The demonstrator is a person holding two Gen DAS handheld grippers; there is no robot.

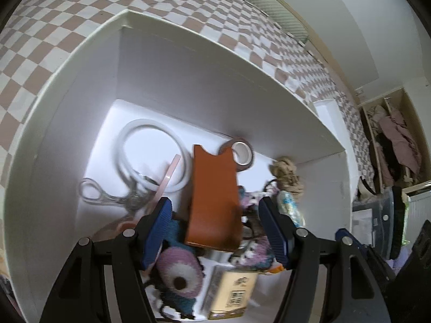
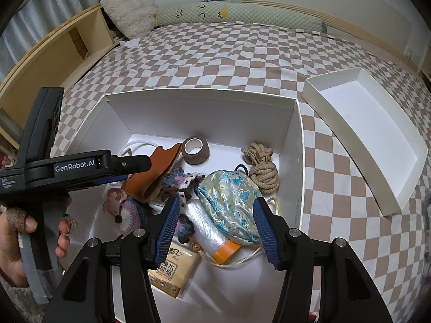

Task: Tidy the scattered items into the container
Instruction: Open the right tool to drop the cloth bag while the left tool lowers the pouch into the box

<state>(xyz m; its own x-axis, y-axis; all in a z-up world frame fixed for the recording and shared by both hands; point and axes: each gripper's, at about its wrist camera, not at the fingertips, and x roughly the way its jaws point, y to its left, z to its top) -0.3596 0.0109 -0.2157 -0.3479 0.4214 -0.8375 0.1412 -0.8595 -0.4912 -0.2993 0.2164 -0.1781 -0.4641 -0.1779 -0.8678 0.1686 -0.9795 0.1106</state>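
A white box (image 2: 296, 134) on the checkered bed holds several items. Among them are a brown tape roll (image 2: 195, 149), a rope bundle (image 2: 261, 169), a flowered pouch (image 2: 231, 204), a tissue pack (image 2: 175, 266) and crochet pieces (image 1: 180, 269). An orange leather piece (image 1: 212, 193) stands tilted on the pile. My left gripper (image 1: 215, 204) is open around it, with a gap on each side. In the right wrist view a hand holds that left gripper (image 2: 134, 169) low inside the box. My right gripper (image 2: 216, 207) hovers open over the pouch, holding nothing.
Scissors (image 1: 107, 196) and a white cable coil (image 1: 150, 156) lie at the box's left side. The box lid (image 2: 363, 134) lies upturned on the bed to the right. A bolster pillow (image 2: 242, 16) and a wooden shelf (image 2: 54, 53) border the bed.
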